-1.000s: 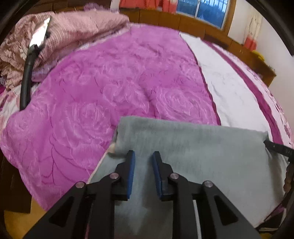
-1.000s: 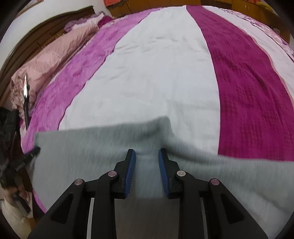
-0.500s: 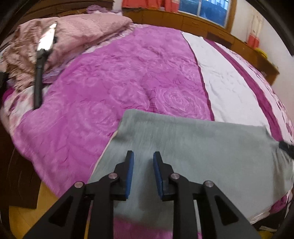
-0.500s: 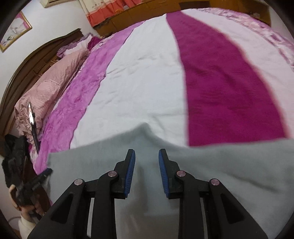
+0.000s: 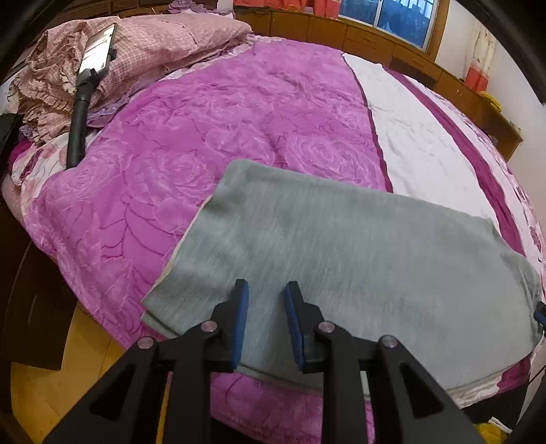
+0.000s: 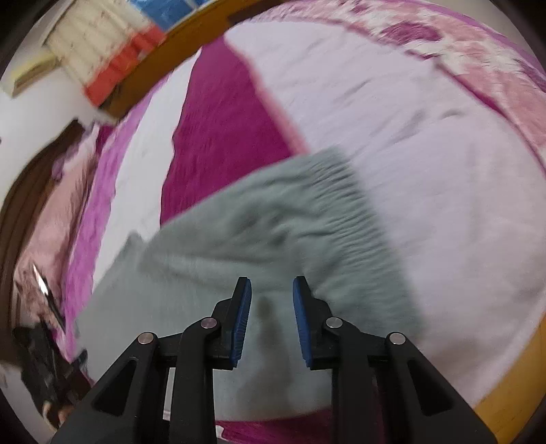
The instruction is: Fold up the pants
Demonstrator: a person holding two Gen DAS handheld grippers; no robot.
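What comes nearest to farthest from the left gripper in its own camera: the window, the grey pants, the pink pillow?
1. Grey pants, right under the left gripper, spread flat on the bed.
2. Pink pillow, far upper left at the bed's head.
3. Window, top right, beyond the bed.

We record a bed (image 5: 426,160) as the supporting surface, with a wooden floor (image 5: 51,386) visible beside its near-left corner. A magenta rose-embossed blanket (image 5: 211,136) covers the bed's left portion; a white sheet panel (image 5: 419,157) and a dark magenta stripe (image 5: 491,184) run alongside it to the right. Grey pants (image 5: 358,259) lie flat across the near edge, spanning blanket and sheet. In the right wrist view, which is blurred, we note their ribbed waistband (image 6: 355,218) resting on the pale sheet (image 6: 443,205). A pink checked quilt (image 5: 163,41) is bunched at the far left, and a phone on a black stalk (image 5: 88,78) stands over it.
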